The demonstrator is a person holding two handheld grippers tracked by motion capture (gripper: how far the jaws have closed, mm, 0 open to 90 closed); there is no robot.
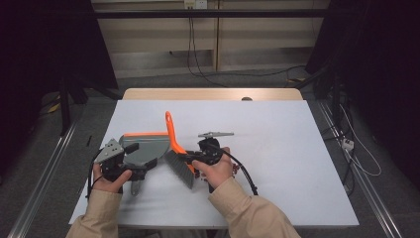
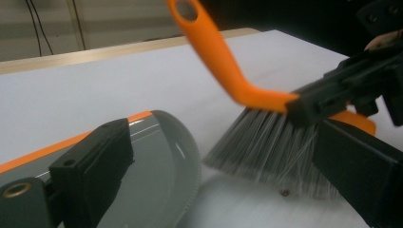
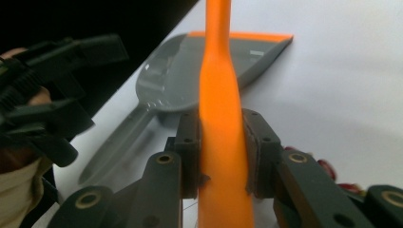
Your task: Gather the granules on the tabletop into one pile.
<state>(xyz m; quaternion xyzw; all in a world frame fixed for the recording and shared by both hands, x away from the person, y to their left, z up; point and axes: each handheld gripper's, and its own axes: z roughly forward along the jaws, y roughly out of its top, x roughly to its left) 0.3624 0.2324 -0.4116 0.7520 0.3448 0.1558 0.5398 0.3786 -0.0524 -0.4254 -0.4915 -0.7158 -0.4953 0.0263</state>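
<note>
A grey dustpan (image 1: 143, 145) with an orange front lip lies on the white table (image 1: 277, 148), its handle toward the person. An orange-handled brush (image 1: 171, 130) stands just right of it, grey bristles (image 1: 179, 168) down on the table. My right gripper (image 1: 186, 157) is shut on the brush handle (image 3: 221, 95), a pad on each side. My left gripper (image 1: 140, 159) hovers over the pan's near part with its jaws wide apart and nothing pressed between them. From the left gripper (image 2: 223, 156) I see the pan (image 2: 161, 161) and the bristles (image 2: 266, 142).
Small red bits (image 3: 328, 168) lie on the table beside my right gripper, and one red bit (image 2: 284, 192) sits under the bristles. A wooden strip (image 1: 213, 94) runs along the table's far edge. Cables (image 1: 198, 64) trail on the floor beyond.
</note>
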